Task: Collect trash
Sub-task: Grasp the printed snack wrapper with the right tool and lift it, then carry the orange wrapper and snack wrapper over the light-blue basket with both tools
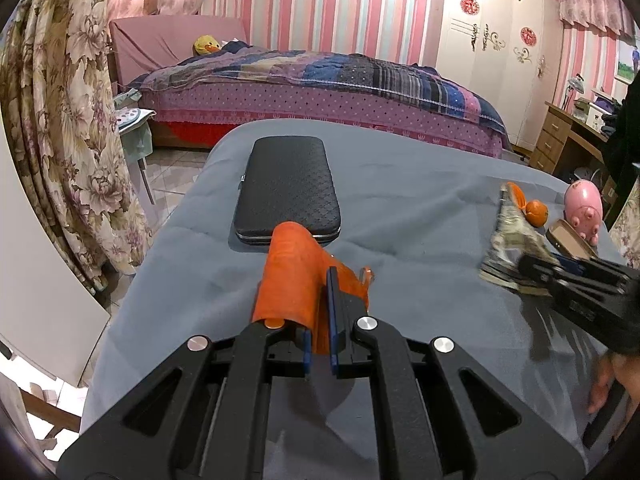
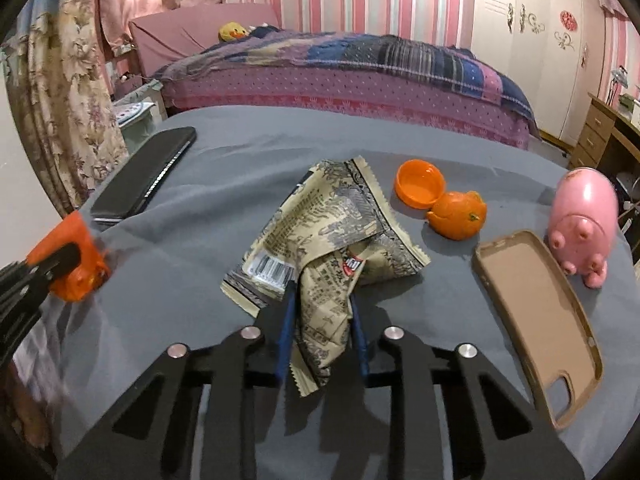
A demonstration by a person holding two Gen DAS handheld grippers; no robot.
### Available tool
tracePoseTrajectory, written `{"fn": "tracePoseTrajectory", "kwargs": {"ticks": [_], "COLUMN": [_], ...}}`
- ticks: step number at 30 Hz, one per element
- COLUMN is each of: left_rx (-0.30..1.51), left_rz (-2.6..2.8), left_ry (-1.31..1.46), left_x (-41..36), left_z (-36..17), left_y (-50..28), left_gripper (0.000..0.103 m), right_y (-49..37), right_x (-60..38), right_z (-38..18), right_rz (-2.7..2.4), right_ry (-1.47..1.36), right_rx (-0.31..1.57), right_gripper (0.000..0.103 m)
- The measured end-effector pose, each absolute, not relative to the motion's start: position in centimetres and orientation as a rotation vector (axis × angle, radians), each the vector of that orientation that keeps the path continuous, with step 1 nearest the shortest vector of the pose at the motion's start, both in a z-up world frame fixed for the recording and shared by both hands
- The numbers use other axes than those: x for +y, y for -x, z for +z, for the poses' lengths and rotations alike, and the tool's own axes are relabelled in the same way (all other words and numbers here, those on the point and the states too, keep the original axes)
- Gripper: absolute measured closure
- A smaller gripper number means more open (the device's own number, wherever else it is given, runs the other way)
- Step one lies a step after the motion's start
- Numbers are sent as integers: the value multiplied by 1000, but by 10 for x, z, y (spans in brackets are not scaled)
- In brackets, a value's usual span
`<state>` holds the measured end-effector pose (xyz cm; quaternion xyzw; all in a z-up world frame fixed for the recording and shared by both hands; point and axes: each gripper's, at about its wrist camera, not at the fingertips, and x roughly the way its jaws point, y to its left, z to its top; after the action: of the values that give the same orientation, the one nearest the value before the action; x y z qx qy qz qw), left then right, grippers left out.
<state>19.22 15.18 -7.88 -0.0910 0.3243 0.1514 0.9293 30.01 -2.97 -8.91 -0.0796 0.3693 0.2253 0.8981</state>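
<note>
Grey cloth (image 2: 400, 148) covers your table (bed (image 2: 360, 76) far behind); left gripper (image 1: 318, 308) pinches an orange wrapper (image 1: 292, 272), right gripper (image 2: 322, 316) clamps a crumpled packet (image 2: 332, 232).

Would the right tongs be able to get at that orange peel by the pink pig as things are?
Probably not yet. The right tongs are shut on the snack wrapper, so they are full. The way itself looks free: the orange peel lies in the open beyond the wrapper, left of the pink pig.
</note>
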Motion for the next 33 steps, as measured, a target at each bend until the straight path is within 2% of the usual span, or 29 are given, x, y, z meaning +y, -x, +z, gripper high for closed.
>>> {"fn": "tracePoseTrajectory", "kwargs": {"ticks": [9,15,33], "left_rx": [651,657,596], "left_rz": [281,256,-84], "left_ry": [255,246,91], "left_x": [162,139,-47], "left_z": [-77,-69,-18], "left_y": [-183,-170,-171], "left_gripper": [99,99,99], "right_y": [-259,-239,-176], "right_x": [-104,-163,-352], "right_z": [-68,-58,-30], "right_rz": [422,365,92], "right_ry": [127,100,18], "right_rx": [702,693,612], "right_gripper": [82,82,82]}}
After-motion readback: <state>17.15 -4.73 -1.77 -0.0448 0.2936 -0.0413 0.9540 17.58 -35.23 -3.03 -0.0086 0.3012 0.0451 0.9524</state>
